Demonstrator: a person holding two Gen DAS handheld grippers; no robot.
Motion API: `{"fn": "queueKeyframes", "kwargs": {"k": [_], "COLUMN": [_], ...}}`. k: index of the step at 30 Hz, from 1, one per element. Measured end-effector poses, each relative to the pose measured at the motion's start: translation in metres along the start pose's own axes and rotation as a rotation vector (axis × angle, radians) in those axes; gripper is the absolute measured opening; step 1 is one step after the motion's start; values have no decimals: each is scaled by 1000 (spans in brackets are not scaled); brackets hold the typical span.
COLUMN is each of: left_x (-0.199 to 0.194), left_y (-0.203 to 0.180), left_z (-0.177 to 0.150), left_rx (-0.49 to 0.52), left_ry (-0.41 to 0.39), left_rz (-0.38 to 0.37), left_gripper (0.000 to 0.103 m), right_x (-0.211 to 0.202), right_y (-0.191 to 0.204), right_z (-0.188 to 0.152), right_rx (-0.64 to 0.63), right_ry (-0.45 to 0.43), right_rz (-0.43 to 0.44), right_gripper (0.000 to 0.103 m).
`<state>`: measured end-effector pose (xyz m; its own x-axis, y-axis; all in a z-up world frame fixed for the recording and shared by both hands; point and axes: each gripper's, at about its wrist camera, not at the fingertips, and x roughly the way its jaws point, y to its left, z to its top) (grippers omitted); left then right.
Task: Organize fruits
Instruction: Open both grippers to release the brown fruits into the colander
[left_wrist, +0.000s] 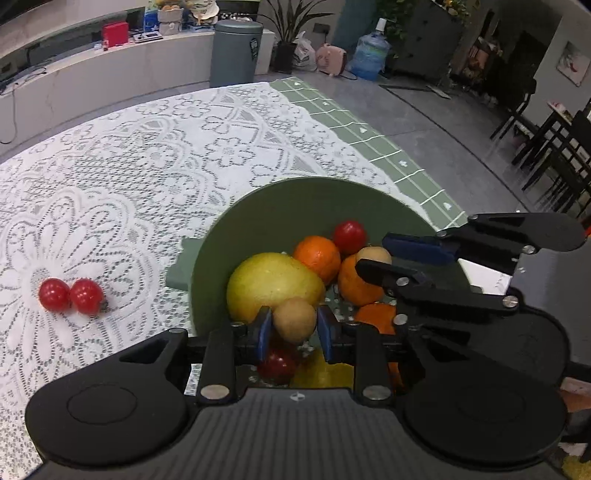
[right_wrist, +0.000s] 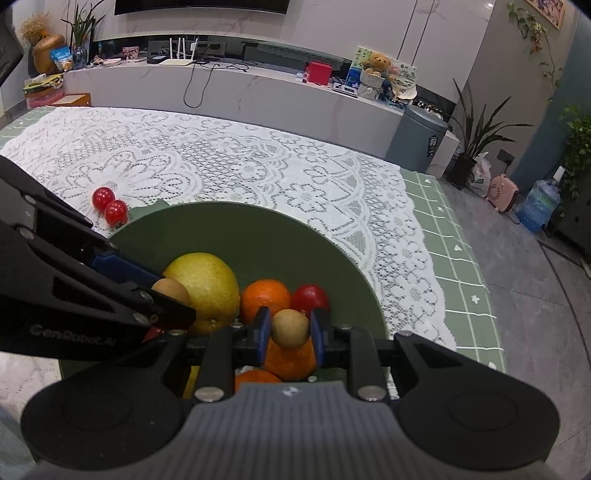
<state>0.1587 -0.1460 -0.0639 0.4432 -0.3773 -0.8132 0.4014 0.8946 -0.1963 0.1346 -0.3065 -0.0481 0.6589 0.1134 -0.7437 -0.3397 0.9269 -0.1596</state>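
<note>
Left wrist: left claw (left_wrist: 294, 326) grips upright longan (left_wrist: 294, 319); right claw (right_wrist: 290, 332) grips another (right_wrist: 290, 328).

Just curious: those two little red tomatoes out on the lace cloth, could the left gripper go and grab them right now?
Probably not yet. The left gripper has its jaws shut on a small brown fruit over the green bowl. The way to the two tomatoes looks free, though.

A home living room is showing here: a lace tablecloth (right_wrist: 236, 162) is covering the table, a long marble counter (right_wrist: 258, 92) is running under a wall television (right_wrist: 201, 6), potted plants (right_wrist: 476, 136) are standing by a bin (right_wrist: 417, 134), and dining chairs (left_wrist: 554, 147) are sitting aside.
</note>
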Motion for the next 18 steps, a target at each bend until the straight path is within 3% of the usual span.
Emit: {"fn": "queueKeyframes", "kwargs": {"k": [7, 15, 18], "left_x": [-2, -14, -21], "left_y": [6, 12, 12], "left_z": [-3, -5, -6], "left_rx": [-28, -56, -66], "left_ry": [-2, -28, -33], "left_rz": [2, 7, 6], "left_gripper": [31, 45, 46], "right_x": [5, 1, -2], "right_y": [3, 3, 3], "right_z": [5, 7, 8], "right_rx": [-18, -11, 2], "right_ry": [6, -1, -6], "right_rz": [10, 7, 0], "right_gripper": [20, 20, 29]}}
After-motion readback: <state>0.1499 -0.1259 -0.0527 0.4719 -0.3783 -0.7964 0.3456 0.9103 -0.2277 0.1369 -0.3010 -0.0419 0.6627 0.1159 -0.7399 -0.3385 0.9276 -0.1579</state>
